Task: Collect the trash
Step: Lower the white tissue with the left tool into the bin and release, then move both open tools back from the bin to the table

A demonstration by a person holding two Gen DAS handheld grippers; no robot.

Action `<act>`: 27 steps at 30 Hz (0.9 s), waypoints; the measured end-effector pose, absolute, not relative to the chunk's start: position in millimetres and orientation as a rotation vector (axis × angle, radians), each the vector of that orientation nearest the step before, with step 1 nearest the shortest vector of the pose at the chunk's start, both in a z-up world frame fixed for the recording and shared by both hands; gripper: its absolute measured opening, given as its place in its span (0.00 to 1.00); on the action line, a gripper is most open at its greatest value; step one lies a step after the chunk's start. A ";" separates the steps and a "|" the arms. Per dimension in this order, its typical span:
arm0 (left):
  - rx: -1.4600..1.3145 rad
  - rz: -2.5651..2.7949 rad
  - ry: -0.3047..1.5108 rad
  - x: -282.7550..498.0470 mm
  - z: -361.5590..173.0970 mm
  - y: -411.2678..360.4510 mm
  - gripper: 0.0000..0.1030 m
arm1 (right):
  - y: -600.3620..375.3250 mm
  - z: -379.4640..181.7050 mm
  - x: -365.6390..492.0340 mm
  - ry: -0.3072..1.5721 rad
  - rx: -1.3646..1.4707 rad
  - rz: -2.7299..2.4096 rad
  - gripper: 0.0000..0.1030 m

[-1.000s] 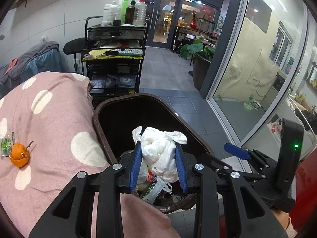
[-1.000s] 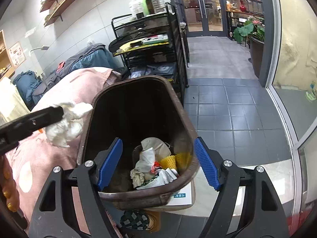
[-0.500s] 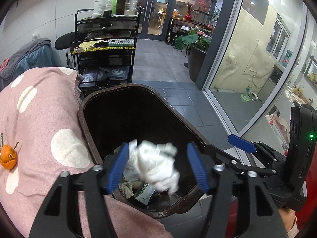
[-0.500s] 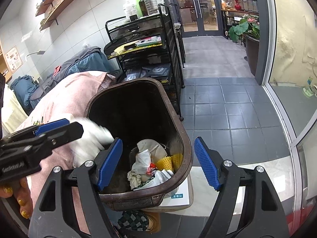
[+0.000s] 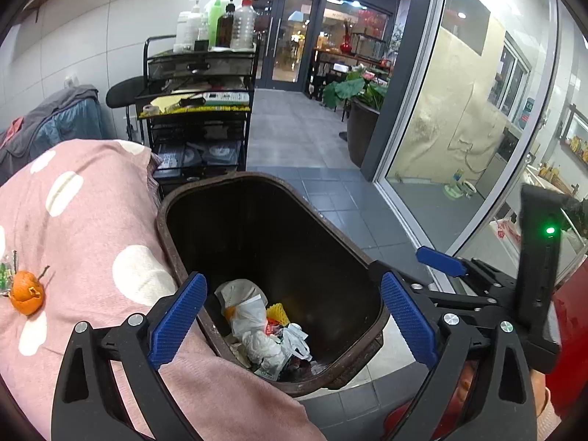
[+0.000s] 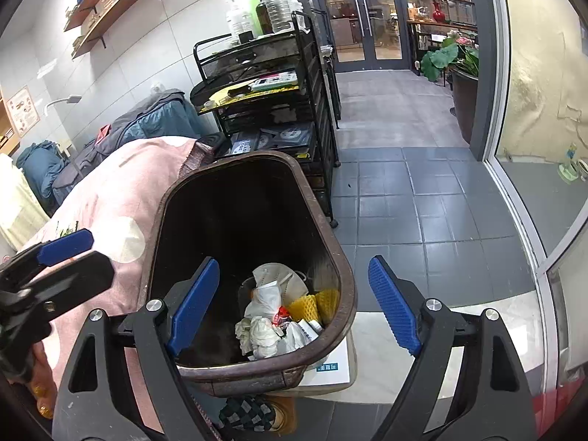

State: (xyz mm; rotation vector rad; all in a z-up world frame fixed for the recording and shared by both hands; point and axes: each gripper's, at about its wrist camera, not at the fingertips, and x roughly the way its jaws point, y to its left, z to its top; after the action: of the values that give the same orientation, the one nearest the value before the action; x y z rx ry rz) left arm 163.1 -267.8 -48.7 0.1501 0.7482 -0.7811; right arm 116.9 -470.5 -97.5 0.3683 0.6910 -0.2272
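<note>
- Trash lies heaped at the bottom of a dark brown bin, directly below both hand-held grippers: crumpled white tissue, thin plastic bags, yellow foam fruit netting and a small red scrap.
- Left hand-held gripper: blue-padded fingers spread wide apart over the bin's near rim, nothing between them.
- Right hand-held gripper: fingers likewise well apart and empty, straddling the bin's front edge.
- Pink blanket with white spots presses against the bin's left wall; on it, left of the bin, rests an orange peel beside a small green-printed wrapper.
- White box shows beneath the bin's front corner.
- Grey tiled floor extends to the right of the bin.
- Black wire trolley stands behind the bin, carrying bottles on its top tier.
- Potted plant and glass doors occupy the far background.
</note>
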 end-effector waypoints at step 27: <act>0.138 -0.538 0.643 153.3 -18.9 -138.7 0.94 | -344.4 -51.5 182.5 0.704 0.178 0.143 0.82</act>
State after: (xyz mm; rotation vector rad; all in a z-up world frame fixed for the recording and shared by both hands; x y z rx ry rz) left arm 153.3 -138.7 -18.9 0.1379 0.6430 -0.5385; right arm 182.5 -344.4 -51.5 0.1782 0.7040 0.1432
